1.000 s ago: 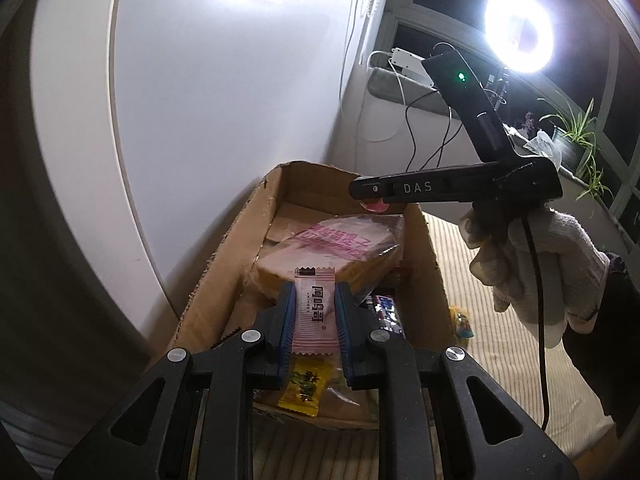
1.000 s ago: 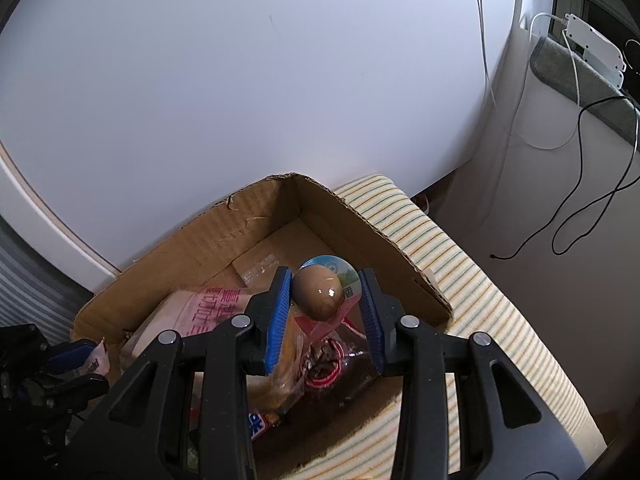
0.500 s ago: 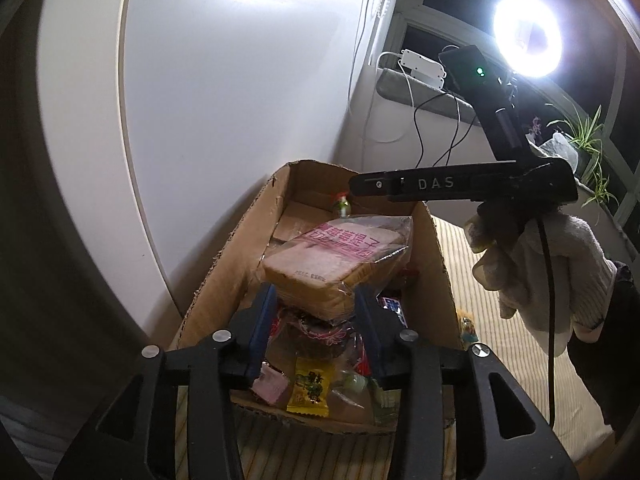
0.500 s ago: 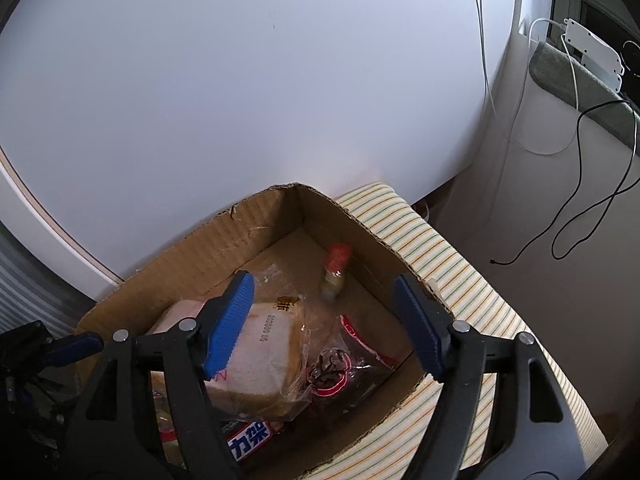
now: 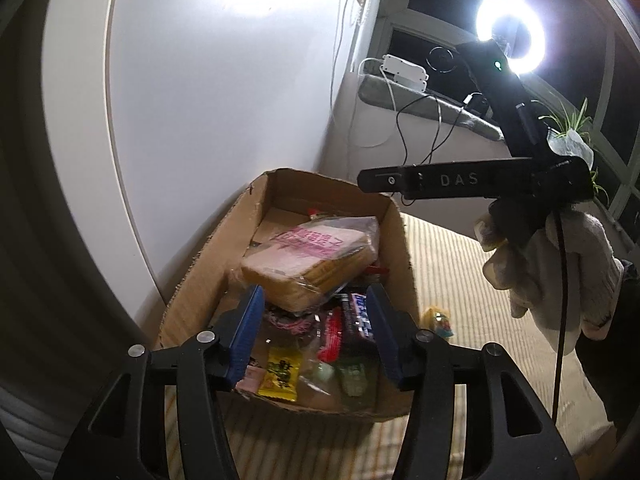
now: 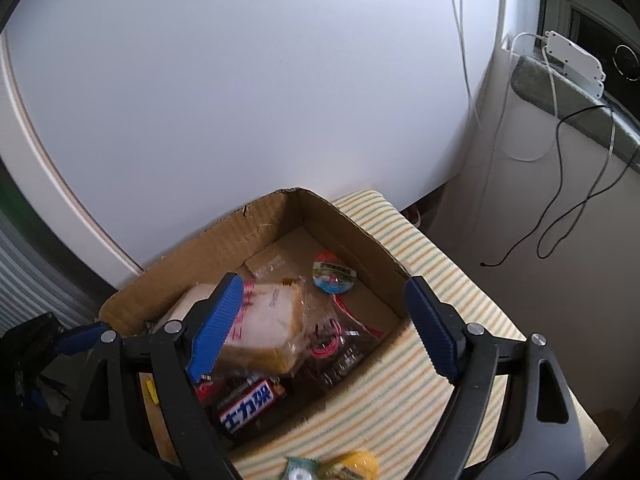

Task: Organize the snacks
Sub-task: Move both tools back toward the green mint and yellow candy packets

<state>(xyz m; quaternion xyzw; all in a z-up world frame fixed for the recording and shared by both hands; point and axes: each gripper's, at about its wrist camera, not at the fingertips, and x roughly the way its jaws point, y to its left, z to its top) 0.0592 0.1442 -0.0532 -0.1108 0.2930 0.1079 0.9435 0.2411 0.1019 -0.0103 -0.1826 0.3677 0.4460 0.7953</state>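
Note:
An open cardboard box (image 5: 402, 236) (image 6: 256, 220) sits on a striped cloth against a white wall. Inside lie a bagged bread slice (image 5: 308, 256) (image 6: 264, 320), a dark chocolate bar (image 6: 248, 404) (image 5: 360, 312), a yellow candy (image 5: 282, 374), a pink wrapped candy (image 5: 250, 382) and a packaged egg (image 6: 334, 276). My left gripper (image 5: 316, 332) is open and empty over the box's near end. My right gripper (image 6: 324, 328) is wide open and empty above the box; its body (image 5: 472, 180) shows in the left wrist view, held by a gloved hand.
A small yellow snack (image 5: 438, 320) lies on the striped cloth (image 5: 460, 264) right of the box, also at the bottom of the right wrist view (image 6: 352, 466). A white wall (image 6: 240, 100) stands behind the box. A ring light (image 5: 510, 38), cables and a plant are at the right.
My left gripper opened and dropped the pink candy into the box's near end. My right gripper opened wide and dropped the packaged egg into the far end. Both have drawn back a little.

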